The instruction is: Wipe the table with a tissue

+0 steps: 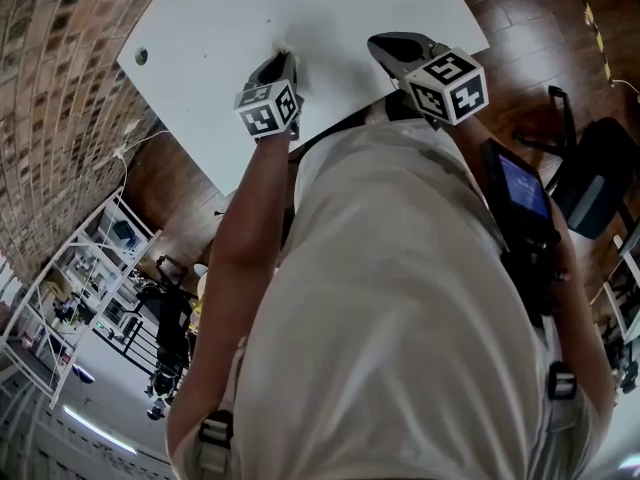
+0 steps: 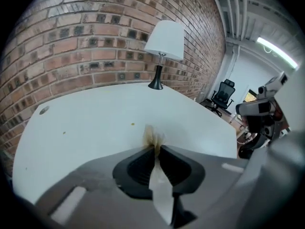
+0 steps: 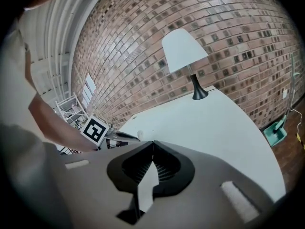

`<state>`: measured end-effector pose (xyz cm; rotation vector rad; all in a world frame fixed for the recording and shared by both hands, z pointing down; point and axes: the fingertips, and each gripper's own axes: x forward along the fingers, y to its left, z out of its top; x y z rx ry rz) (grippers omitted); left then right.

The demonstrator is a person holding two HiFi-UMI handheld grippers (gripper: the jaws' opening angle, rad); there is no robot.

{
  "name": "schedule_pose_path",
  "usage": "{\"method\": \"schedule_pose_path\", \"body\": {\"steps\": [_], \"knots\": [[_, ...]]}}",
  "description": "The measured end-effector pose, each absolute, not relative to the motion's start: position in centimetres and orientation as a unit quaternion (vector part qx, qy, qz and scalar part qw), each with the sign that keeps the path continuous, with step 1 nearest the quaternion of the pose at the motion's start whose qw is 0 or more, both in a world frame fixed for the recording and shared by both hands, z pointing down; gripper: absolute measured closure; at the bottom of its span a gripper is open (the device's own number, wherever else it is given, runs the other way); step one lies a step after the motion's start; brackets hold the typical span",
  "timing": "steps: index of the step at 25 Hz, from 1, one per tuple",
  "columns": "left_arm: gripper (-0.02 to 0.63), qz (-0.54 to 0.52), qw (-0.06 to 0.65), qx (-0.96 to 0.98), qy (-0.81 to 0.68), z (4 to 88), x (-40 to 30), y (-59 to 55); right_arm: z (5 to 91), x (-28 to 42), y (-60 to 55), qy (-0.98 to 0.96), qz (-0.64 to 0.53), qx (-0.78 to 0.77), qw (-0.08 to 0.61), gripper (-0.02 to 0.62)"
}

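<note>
Two grippers above table [image 2: 86, 123] | left gripper [image 2: 156, 146] nipped tight on stained tissue [image 2: 153, 135] | right gripper [image 3: 152, 142] jaws together, empty

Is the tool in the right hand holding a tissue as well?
No: in the right gripper view the jaws of the right gripper meet with nothing between them; only the left gripper pinches the tissue.

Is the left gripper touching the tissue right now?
Touching. The left gripper view shows the left gripper pinching the tissue, its stained tip poking out.
</note>
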<state>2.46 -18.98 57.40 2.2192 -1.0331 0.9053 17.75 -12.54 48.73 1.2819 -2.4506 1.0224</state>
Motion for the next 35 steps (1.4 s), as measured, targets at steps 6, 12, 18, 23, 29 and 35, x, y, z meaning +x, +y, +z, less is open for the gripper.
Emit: {"method": "schedule_pose_path", "body": {"steps": [6,12,18,23,29,35], "knots": [[0.563,0.372,0.200,0.861,-0.283,58.1,7.9,-18.7,49.0,18.9,-12.1,-0.813,0.352,0.453,0.097,0.586],[0.563,0.395,0.160,0.878,-0.218,59.0,14.9,-18.3,49.3,22.4,-10.4,-0.783,0.365,0.496,0.091,0.586],[0.566,0.422,0.111,0.877,-0.201,59.6,18.1,-17.5,49.2,24.2,-9.2,-0.769,0.375,0.512,0.078,0.586],[0.568,0.443,0.120,0.886,-0.072,59.6,18.4,-13.5,49.5,23.7,-10.2,-0.779,0.376,0.495,0.084,0.586],[0.566,0.415,0.169,0.881,-0.152,59.0,13.3,-14.7,49.1,21.1,-12.1,-0.804,0.366,0.459,0.096,0.586],[0.565,0.372,0.218,0.840,-0.329,58.3,3.8,-22.4,49.5,19.6,-13.1,-0.813,0.367,0.440,0.104,0.586]]}}
